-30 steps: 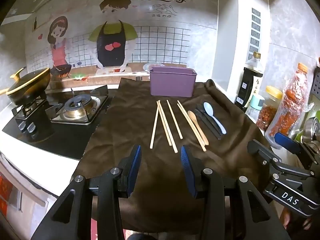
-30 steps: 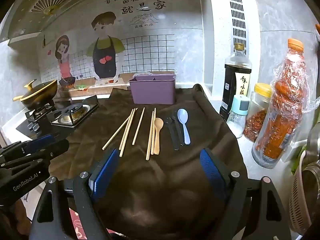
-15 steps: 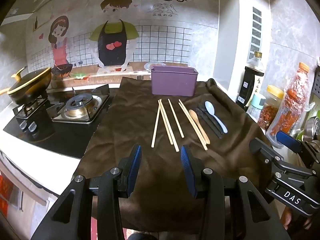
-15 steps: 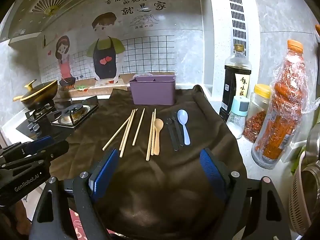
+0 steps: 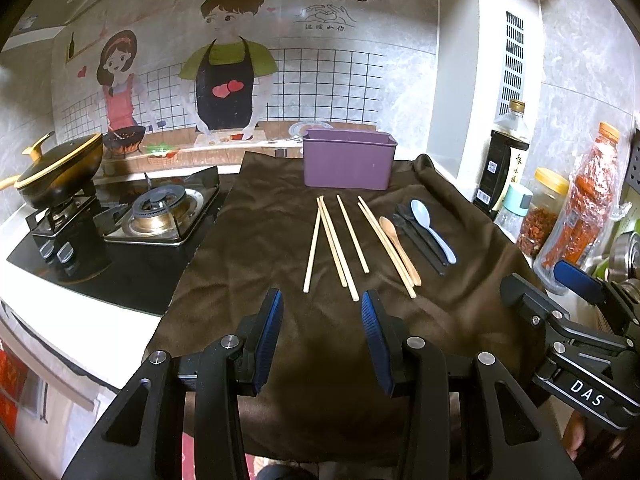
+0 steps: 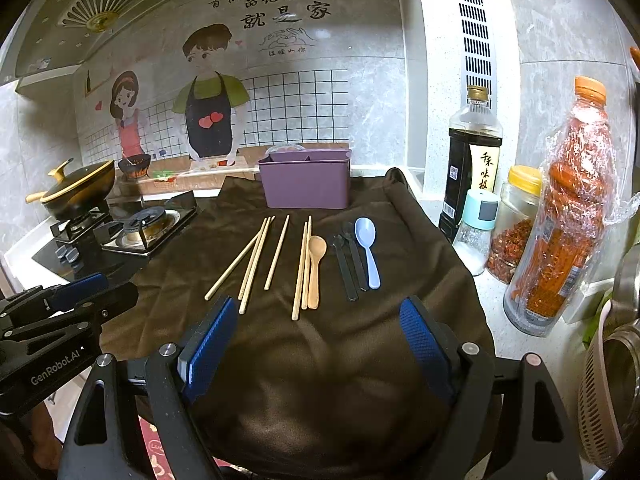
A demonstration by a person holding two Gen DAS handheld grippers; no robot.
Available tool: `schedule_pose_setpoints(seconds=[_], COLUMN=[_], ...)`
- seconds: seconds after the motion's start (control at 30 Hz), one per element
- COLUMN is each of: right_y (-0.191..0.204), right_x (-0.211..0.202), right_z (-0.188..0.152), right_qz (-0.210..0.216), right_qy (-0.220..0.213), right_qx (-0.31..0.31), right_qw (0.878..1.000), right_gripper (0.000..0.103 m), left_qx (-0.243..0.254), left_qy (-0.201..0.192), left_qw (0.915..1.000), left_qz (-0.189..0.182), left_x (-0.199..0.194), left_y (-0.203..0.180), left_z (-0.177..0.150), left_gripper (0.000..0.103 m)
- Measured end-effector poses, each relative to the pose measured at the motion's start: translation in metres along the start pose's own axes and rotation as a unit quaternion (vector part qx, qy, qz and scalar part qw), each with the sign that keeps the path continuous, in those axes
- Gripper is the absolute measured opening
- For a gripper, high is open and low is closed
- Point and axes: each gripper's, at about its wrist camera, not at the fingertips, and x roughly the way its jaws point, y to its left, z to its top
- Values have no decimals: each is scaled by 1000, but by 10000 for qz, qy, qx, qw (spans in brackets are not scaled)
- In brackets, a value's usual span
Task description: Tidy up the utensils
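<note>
The left gripper (image 5: 322,312) sits low in the frame, fingers spread and holding nothing, above the near edge of the brown cloth (image 5: 260,240). The right gripper (image 6: 316,334) is spread wider, also holding nothing. Mid-frame on the cloth lie chopsticks (image 6: 256,260), a wooden spoon (image 6: 316,268), black utensils (image 6: 348,264) and a blue spoon (image 6: 367,248). Beyond them, upper centre, stands the purple bin (image 6: 306,182).
</note>
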Motion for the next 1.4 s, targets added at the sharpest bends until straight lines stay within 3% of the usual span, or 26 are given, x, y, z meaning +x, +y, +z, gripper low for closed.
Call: schedule_pose_setpoints(seconds=[1.4], right_y=[-2], right_x=[0], right_z=[0], right_qz=[9], right_qy=[7], right_qx=[23], right_qw=[10000], right_gripper=[82], left_qx=[51], left_qy=[9], left_qw=[10000], left_qz=[-21], left_x=[3], left_y=[-3], left_z=[-3], left_gripper=[42])
